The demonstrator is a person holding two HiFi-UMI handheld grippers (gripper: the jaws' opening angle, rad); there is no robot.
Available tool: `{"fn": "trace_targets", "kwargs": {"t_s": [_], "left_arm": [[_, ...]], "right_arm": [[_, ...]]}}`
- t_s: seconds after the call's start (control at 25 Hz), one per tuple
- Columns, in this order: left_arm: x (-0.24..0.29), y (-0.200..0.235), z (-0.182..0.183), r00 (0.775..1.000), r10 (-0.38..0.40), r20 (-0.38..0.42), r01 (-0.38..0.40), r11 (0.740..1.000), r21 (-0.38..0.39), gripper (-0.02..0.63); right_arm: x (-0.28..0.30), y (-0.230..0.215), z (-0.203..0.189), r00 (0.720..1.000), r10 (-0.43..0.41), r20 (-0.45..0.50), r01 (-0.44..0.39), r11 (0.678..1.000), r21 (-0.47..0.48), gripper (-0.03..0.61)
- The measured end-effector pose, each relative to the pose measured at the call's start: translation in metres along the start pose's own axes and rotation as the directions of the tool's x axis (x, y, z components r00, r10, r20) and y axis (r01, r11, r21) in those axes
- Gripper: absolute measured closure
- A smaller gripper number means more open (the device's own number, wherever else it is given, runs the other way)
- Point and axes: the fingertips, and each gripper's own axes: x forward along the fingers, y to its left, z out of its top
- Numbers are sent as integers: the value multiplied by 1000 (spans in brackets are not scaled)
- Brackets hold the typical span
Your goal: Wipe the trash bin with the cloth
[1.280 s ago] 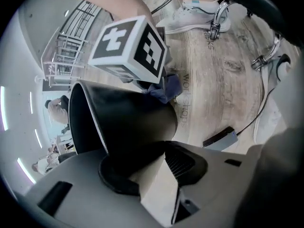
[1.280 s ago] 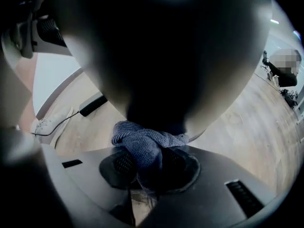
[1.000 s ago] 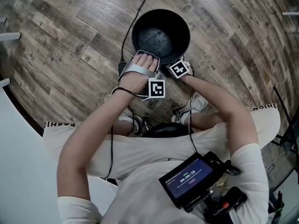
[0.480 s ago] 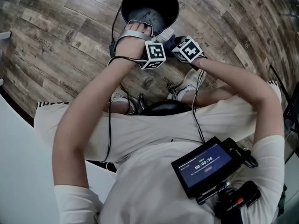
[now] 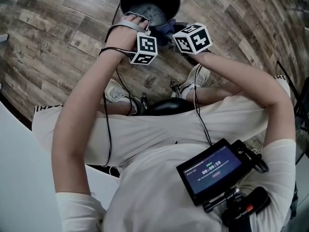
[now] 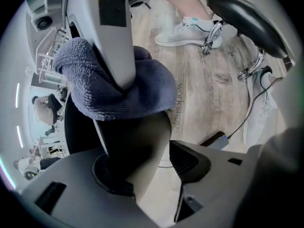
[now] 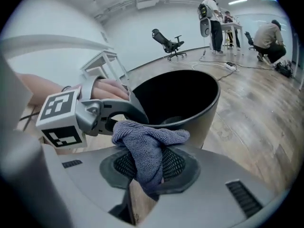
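Note:
The black trash bin (image 5: 149,4) stands on the wood floor ahead of my feet. My left gripper (image 5: 141,19) straddles its near rim. In the left gripper view the bin wall (image 6: 137,146) runs up between the jaws, with a gap on the right pad's side; these jaws have just been opening. My right gripper (image 5: 166,33) is shut on the blue cloth (image 7: 147,146), which bunches out over its pads just in front of the bin (image 7: 190,99). The cloth (image 6: 118,87) also hangs right above the left gripper's jaws.
A black cable (image 5: 117,13) runs past the bin's left side. My white shoes (image 5: 115,92) and a stool's chrome base (image 5: 175,87) lie close behind the bin. People (image 7: 211,18) and an office chair (image 7: 168,42) are far off across the room.
My right gripper has risen with the cloth from low beside the bin up to rim height. The left hand stays at the bin's near rim.

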Motion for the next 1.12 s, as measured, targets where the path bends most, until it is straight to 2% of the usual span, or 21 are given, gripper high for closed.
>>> {"fn": "trace_targets", "kwargs": {"t_s": [0.04, 0.12, 0.28, 0.6, 0.76, 0.88, 0.92, 1.0, 1.12], "left_arm": [[0, 3, 0, 1000, 20, 3, -20, 1000, 3, 387], [0, 7, 1, 999, 44, 9, -44, 999, 9, 453], [-1, 8, 3, 999, 42, 18, -42, 999, 1, 460], [3, 18, 7, 999, 28, 17, -27, 996, -83, 460], [5, 24, 14, 998, 28, 53, -20, 990, -140, 459], [6, 27, 18, 995, 25, 96, -10, 987, -158, 459], [4, 27, 20, 993, 20, 119, -1, 987, -162, 455], [-2, 27, 26, 987, 17, 162, 12, 984, -176, 408], [-24, 32, 31, 974, 40, 223, 12, 974, -227, 380]], "right_arm": [[2, 0, 0, 1000, 1, -1, -1, 1000, 19, 483], [8, 0, -3, 1000, 2, -14, -2, 1000, 25, 483], [33, -10, -23, 998, -20, -57, 18, 999, -29, 483], [114, -55, -77, 990, -87, -110, 77, 992, -98, 483], [143, -75, -97, 978, -129, -165, 114, 989, -95, 483], [158, -81, -109, 968, -91, -234, 83, 995, -47, 483], [159, -78, -109, 965, -75, -252, 69, 997, -34, 483], [151, -68, -106, 959, -56, -277, 49, 998, -31, 483], [119, -61, -98, 950, -56, -308, 34, 997, -75, 483]]}}
